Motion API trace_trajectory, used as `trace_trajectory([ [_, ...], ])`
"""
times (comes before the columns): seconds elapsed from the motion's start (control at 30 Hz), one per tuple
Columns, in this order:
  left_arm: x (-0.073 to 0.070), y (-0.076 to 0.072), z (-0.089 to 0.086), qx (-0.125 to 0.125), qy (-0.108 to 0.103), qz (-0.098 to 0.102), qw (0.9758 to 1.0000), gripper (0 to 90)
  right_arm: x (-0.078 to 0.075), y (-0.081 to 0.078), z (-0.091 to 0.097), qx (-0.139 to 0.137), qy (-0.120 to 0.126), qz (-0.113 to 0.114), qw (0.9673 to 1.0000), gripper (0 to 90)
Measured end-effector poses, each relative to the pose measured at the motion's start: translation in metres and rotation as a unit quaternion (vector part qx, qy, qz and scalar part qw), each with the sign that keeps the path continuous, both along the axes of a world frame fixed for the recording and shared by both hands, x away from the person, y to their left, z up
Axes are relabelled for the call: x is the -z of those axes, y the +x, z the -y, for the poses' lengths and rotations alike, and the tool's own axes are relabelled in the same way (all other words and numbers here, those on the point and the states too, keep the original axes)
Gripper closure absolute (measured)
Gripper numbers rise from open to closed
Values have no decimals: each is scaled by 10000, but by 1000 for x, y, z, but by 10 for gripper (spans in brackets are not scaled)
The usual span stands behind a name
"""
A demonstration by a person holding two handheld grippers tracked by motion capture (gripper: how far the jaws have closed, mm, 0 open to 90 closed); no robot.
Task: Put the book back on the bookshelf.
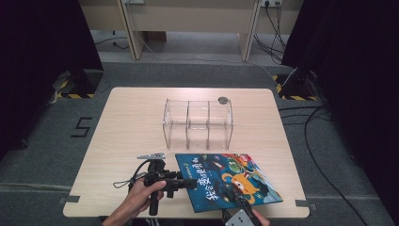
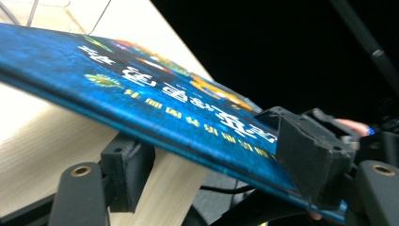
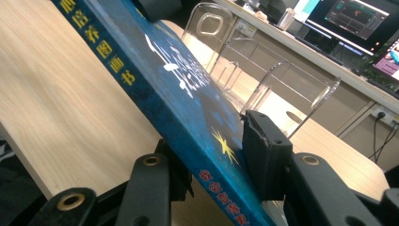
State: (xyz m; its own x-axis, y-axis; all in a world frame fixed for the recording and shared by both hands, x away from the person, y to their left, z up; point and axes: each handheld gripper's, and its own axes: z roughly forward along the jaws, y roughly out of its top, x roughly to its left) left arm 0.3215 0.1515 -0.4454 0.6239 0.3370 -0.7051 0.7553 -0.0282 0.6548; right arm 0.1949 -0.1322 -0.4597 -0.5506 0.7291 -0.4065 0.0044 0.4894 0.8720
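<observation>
Two hand-held grippers met one thin, blue-covered picture book [image 1: 227, 178] with yellow and white lettering and a bright cartoon creature on its front. It lay at the near edge of the pale wooden surface [image 1: 131, 127], its near right corner reaching toward that edge. Just behind it stood a clear plastic organiser [image 1: 198, 124] with three upright compartments, and a small dark round disc [image 1: 222, 100] sat beside the organiser's far right corner.

In the high view, the left hand-held gripper [image 1: 188, 182] came in level at the book's left edge, with the person's left hand [image 1: 140, 197] wrapped around its handle. In the left gripper view, the book [image 2: 155, 103] passed slantwise between that gripper's black jaws, one pad above the cover and one below; the lower pad did not appear pressed against it, so the hold looked loose.

The right hand-held gripper [image 1: 234, 197] reached onto the book's near edge from the bottom of the high view. In the right gripper view, its two jaws sat on either side of the book's spine [image 3: 188, 127], both pads touching it, clamped on the book, which tilted up off the surface [image 3: 61, 99].
</observation>
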Motion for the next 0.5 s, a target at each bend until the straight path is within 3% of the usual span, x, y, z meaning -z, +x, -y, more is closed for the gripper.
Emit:
trace_trajectory([
  [0.33,-6,-3,-16,-161,-110,137,9997,269,-5,4,5,-86,32,-17,10000,646],
  [0.43,-8,-3,-24,-235,96,364,9990,278,-5,5,9,-83,134,-34,9999,647],
  [0.5,-5,-4,-28,-268,83,327,9991,278,-7,5,11,-74,197,-42,9998,648],
])
